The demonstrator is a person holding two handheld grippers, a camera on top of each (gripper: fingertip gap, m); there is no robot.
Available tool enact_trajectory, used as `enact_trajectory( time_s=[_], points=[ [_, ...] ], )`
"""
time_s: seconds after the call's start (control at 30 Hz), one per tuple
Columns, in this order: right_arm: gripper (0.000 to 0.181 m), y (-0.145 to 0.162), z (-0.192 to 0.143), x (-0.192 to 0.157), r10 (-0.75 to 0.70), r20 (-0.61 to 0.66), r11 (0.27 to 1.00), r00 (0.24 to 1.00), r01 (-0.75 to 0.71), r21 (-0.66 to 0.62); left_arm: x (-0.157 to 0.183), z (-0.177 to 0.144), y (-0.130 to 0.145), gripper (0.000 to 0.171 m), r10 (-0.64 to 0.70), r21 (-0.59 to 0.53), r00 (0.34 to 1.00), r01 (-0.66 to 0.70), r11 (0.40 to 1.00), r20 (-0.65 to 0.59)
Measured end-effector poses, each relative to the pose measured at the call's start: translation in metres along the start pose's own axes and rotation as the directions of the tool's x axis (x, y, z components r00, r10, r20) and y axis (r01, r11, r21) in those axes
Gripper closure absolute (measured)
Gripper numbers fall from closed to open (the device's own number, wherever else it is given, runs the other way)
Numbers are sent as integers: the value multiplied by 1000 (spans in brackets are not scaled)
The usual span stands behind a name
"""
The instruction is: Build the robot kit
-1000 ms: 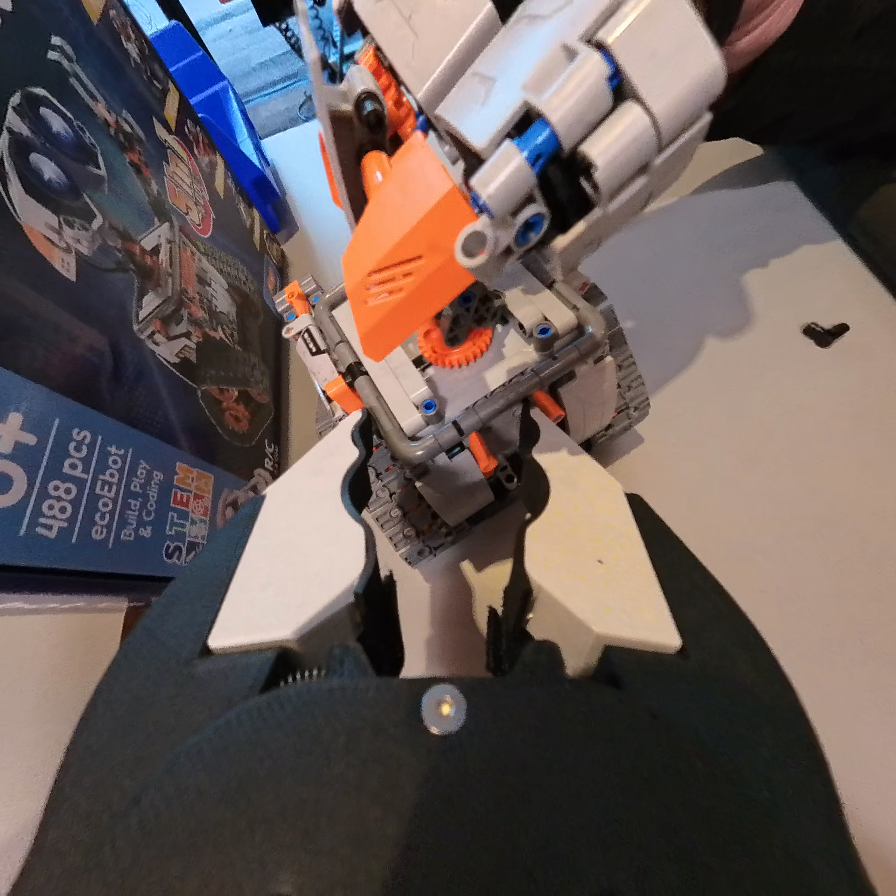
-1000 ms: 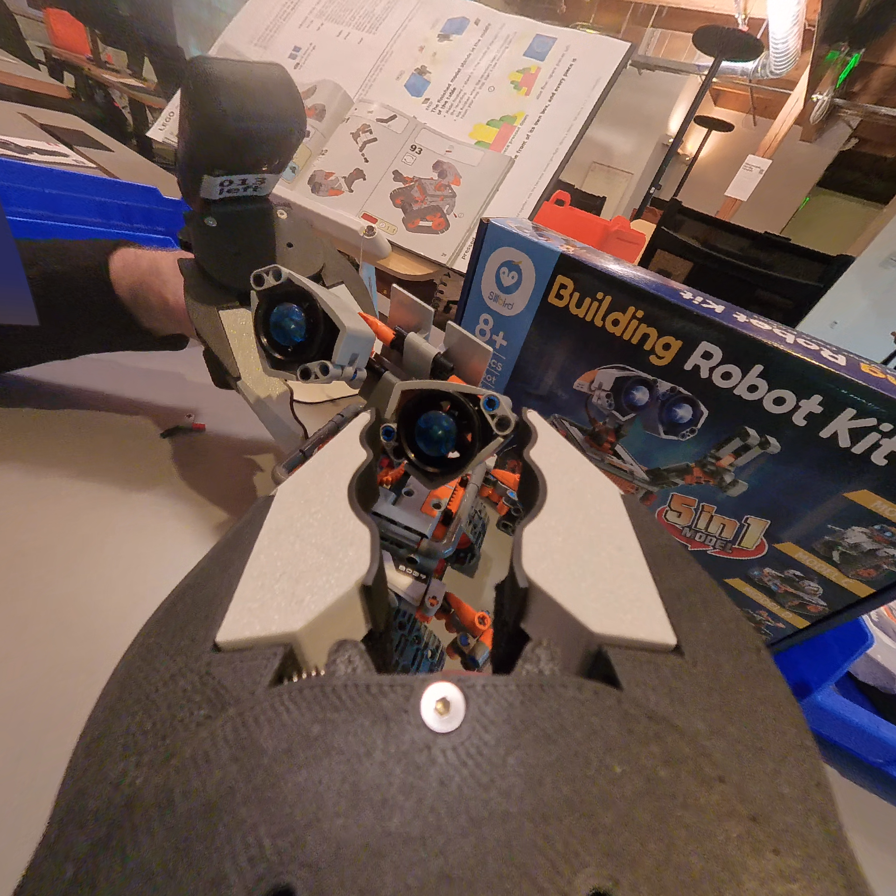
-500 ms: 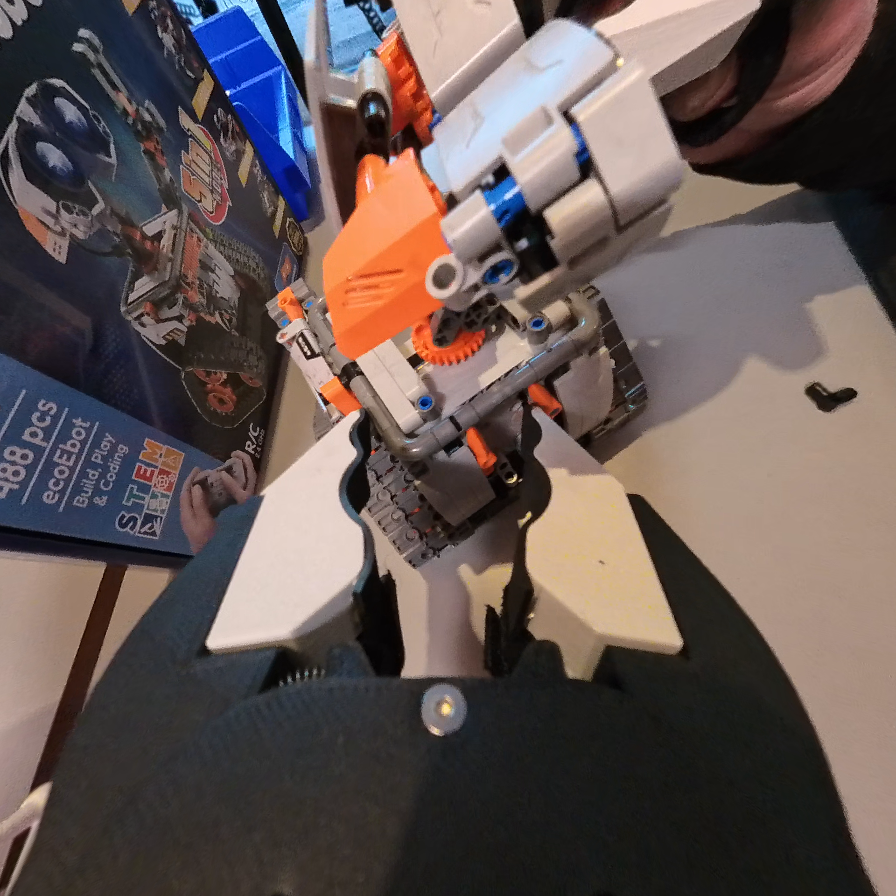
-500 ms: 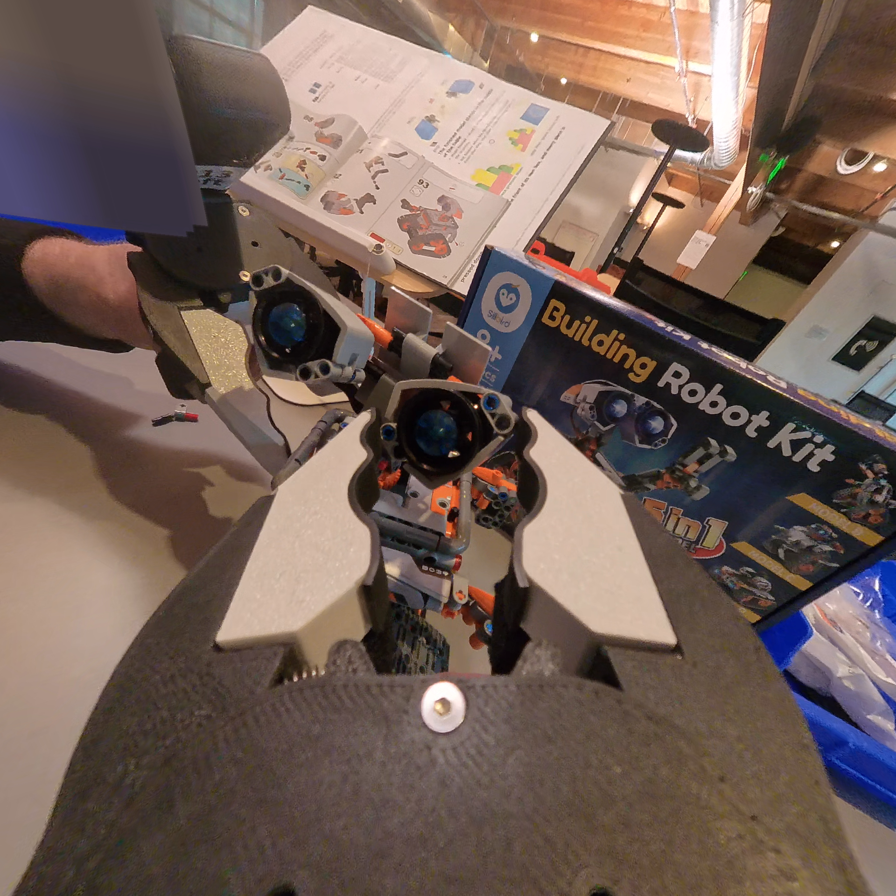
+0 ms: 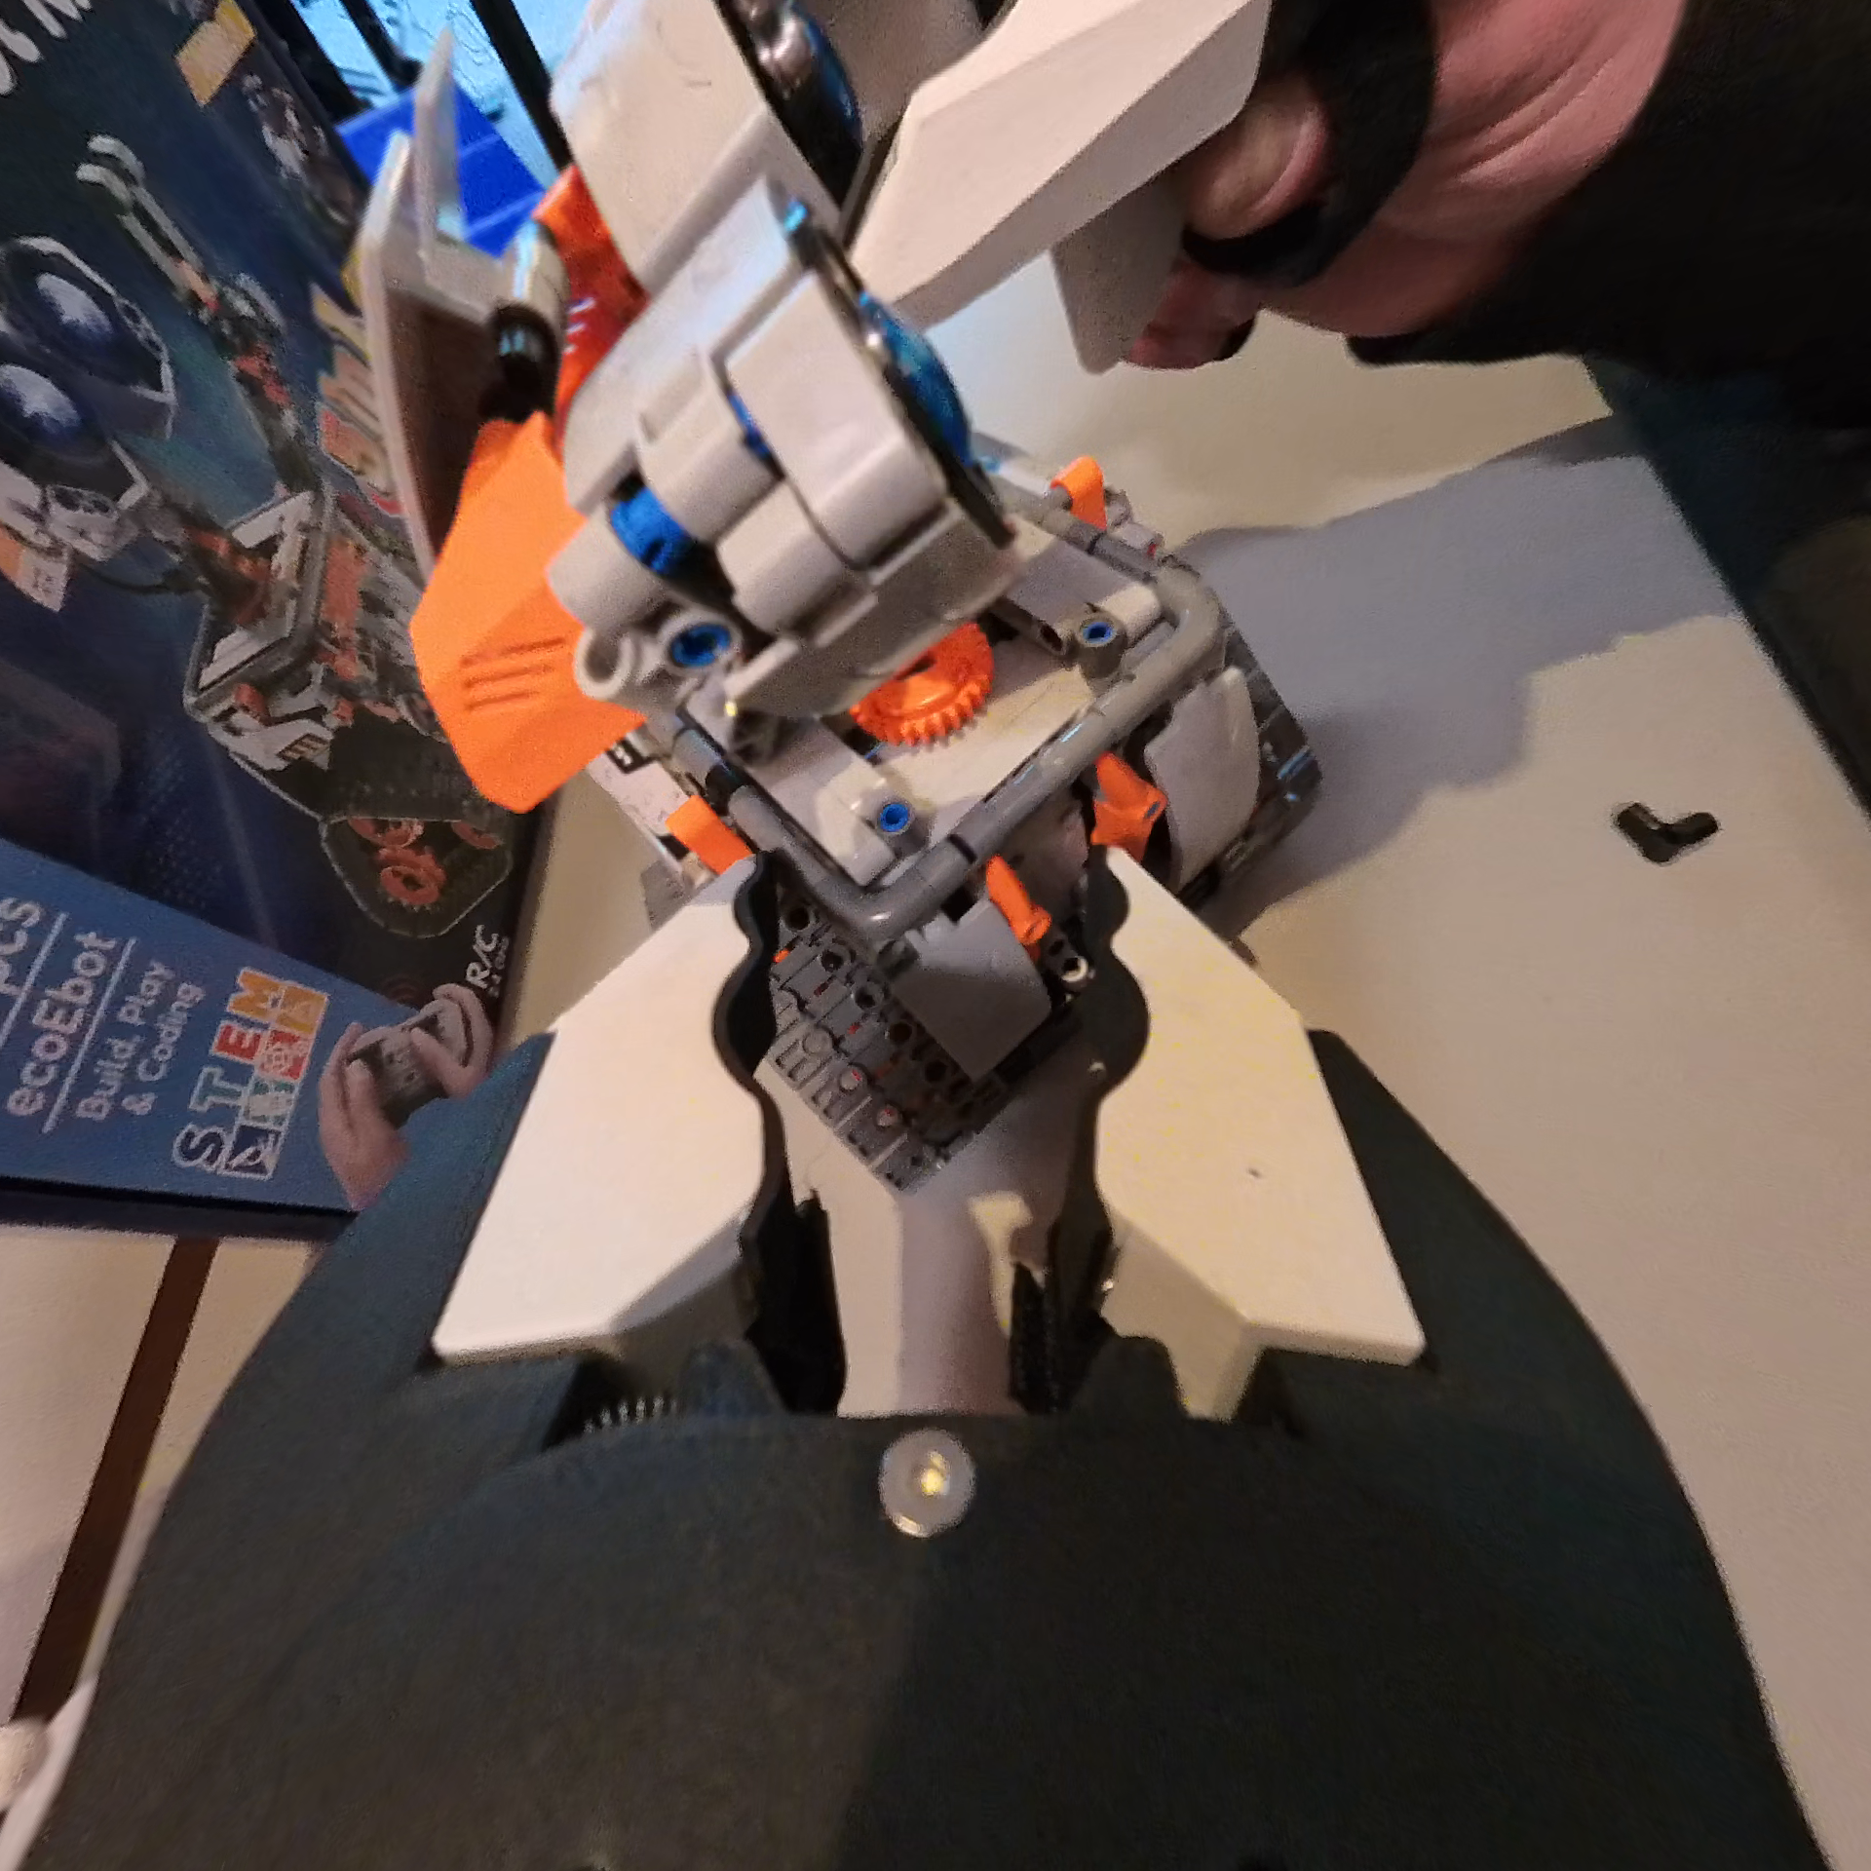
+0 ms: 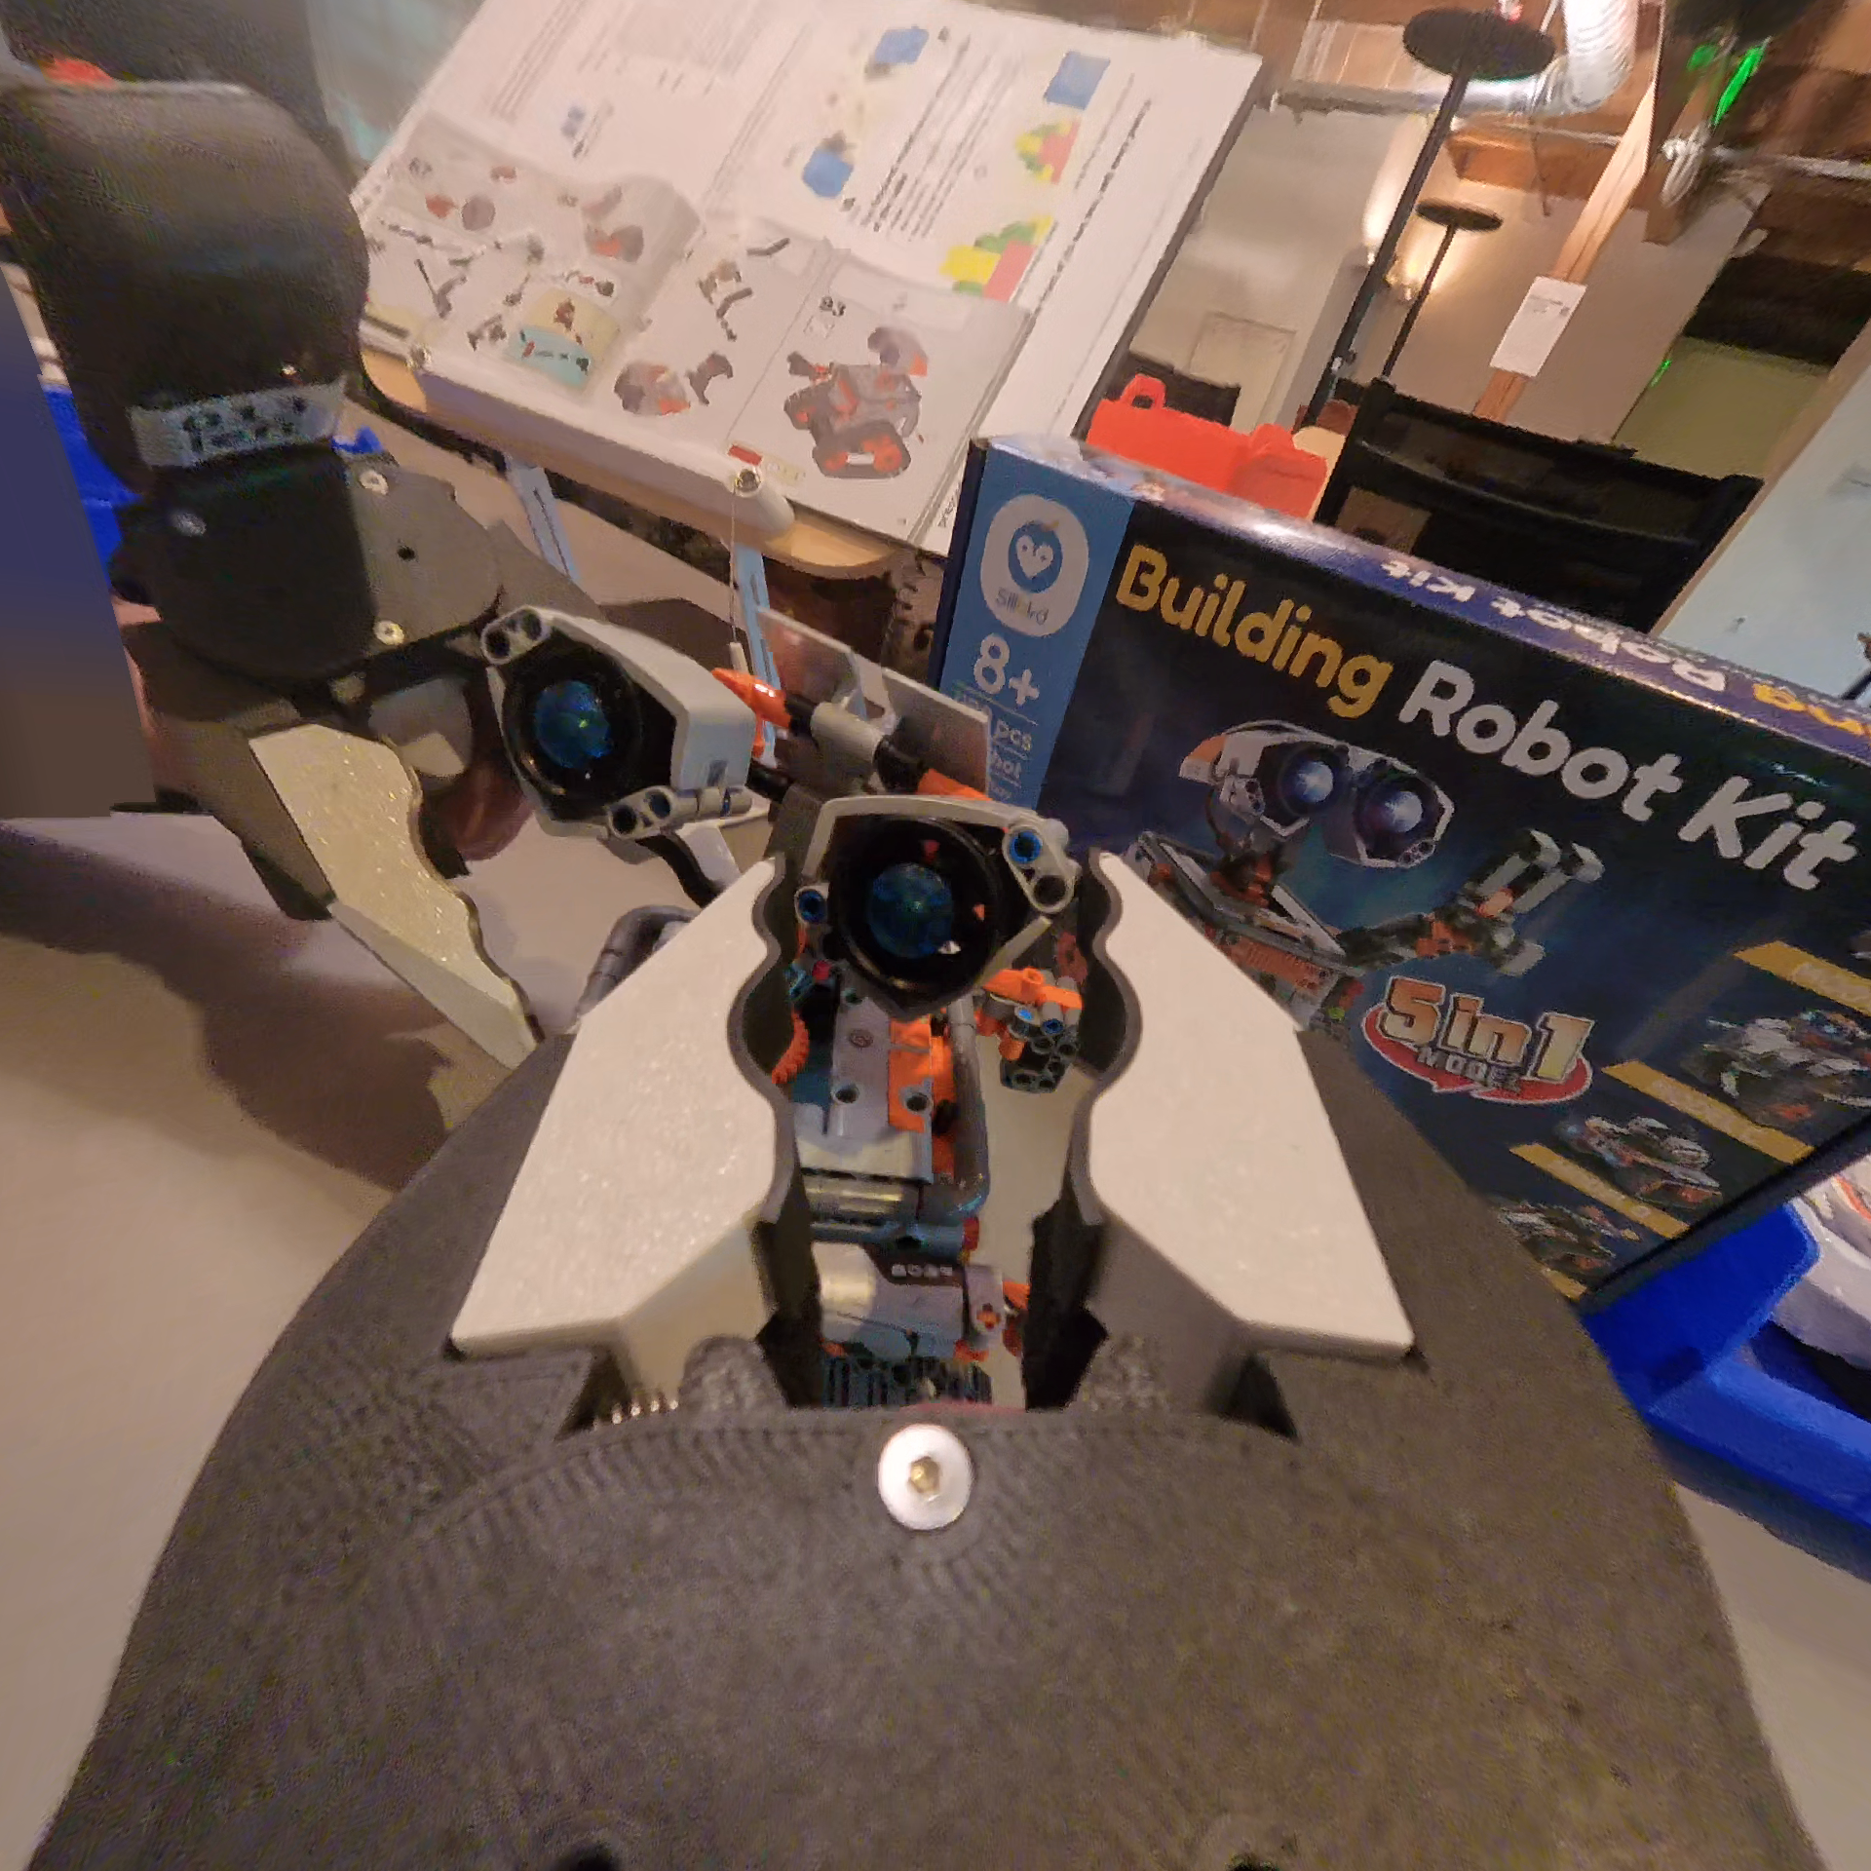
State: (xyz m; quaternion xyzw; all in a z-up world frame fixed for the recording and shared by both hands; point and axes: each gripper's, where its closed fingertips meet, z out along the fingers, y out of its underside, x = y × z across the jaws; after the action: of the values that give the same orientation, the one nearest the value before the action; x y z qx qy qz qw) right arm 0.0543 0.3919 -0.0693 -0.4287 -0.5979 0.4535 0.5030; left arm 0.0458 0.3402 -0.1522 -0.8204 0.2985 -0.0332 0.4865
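The left gripper is spread around the rear corner of the brick-built robot, which stands on the pale surface beside the kit box. The right gripper, also spread, flanks one eye pod without clearly pinching it.

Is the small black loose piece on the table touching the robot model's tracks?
No, the small black piece lies alone on the table, apart from the robot model.
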Motion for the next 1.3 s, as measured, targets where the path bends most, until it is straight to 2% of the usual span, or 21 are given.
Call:
enact_trajectory(
  time_s=[0.17,0.23,0.33,0.57,0.8,0.97,1.3],
  points=[
    [127,-1,-6,-1,27,30,1000,999,-28,14,6,-2,-1,109,38,6,998,-38,999,-46],
    [126,-3,-8,0,54,47,998,997,-55,28,3,-8,-3,112,6,44,995,-1,999,-100],
    [127,-1,-10,-1,58,65,998,996,-59,26,-9,-20,-12,113,0,127,994,14,992,-108],
    [127,-5,-10,1,88,73,995,993,-91,35,-30,-18,-37,128,69,229,998,-64,971,-11],
    [127,-11,-9,1,114,86,992,990,-117,36,-28,-14,-49,148,124,259,992,-117,959,-14],
    [127,-19,-13,0,121,91,991,988,-125,46,-25,-15,-54,149,124,277,992,-109,955,-36],
    [127,-14,-13,0,155,83,986,984,-159,47,-23,-11,-51,151,116,281,992,-98,955,-46]
  ],
)
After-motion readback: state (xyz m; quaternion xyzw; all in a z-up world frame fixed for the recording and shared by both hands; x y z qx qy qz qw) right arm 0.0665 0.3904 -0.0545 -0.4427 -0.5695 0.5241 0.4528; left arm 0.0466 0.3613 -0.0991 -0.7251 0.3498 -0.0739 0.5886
